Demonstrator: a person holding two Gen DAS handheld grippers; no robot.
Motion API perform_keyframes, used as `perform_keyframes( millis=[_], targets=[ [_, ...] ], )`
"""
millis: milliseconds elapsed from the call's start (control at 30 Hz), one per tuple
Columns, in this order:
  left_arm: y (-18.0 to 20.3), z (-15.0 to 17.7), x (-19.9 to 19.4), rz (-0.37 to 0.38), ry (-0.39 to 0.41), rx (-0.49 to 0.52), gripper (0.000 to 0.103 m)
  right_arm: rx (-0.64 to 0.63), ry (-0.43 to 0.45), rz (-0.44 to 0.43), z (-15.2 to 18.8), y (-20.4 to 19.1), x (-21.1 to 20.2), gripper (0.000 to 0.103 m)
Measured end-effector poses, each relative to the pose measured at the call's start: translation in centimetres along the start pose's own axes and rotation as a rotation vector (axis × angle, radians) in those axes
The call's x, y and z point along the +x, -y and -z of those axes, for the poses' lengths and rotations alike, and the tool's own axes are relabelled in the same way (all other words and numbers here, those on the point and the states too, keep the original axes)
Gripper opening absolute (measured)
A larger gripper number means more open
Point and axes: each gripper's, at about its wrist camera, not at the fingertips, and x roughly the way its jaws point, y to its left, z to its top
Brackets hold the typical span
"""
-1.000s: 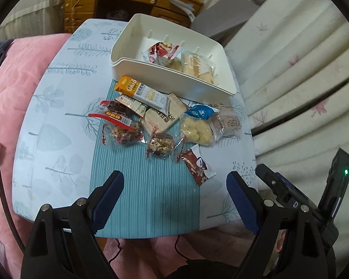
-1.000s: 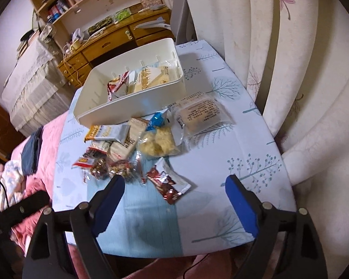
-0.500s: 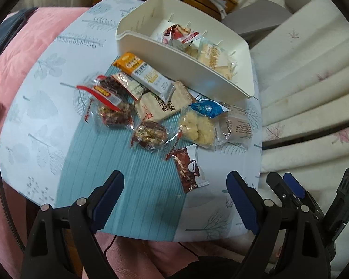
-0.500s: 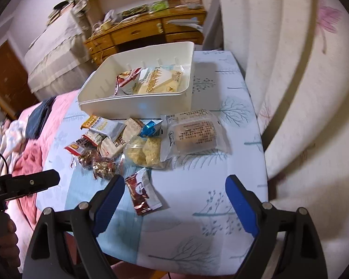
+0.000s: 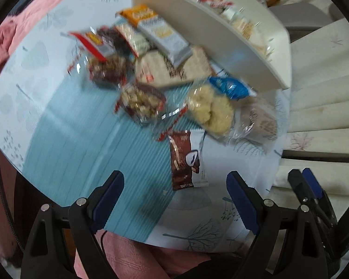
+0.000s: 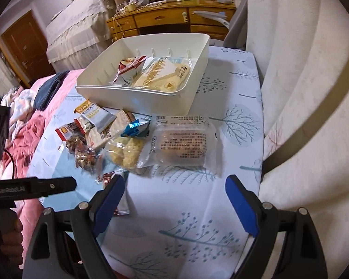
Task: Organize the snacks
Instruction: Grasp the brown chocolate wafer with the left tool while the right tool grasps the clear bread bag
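My left gripper (image 5: 174, 186) hangs spread wide and empty, the brown snack packet (image 5: 185, 160) lying just beyond its fingertips.

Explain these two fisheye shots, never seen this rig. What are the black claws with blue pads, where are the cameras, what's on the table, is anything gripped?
No robot here: a person carries a two-finger gripper in each hand, with a fisheye camera on each looking forward along the fingers. One picture is from the left gripper, the other from the right gripper. Both stand open and hold nothing.

On the table sits a white bin already holding a few packets. In front of it lie loose snacks, among them a brown chocolate packet, nearest the left gripper, and a clear-wrapped cake, ahead of the right. The left view is motion-blurred.
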Motion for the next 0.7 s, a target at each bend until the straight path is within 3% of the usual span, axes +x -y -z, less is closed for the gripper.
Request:
perform_keyframes(
  millis=[400, 700],
  targets=[
    [1.4, -0.9, 5.0, -0.142, -0.117, -0.099, 0.089, -0.044, -0.052, -0.065, -1.0, 1.6, 4.5, 0.095],
    [3.1, -1.9, 7.7, -0.209, -0.170, -0.110, 0.072, -0.080, -0.049, -0.088, -2.2, 1.7, 7.6, 0.097]
  ],
)
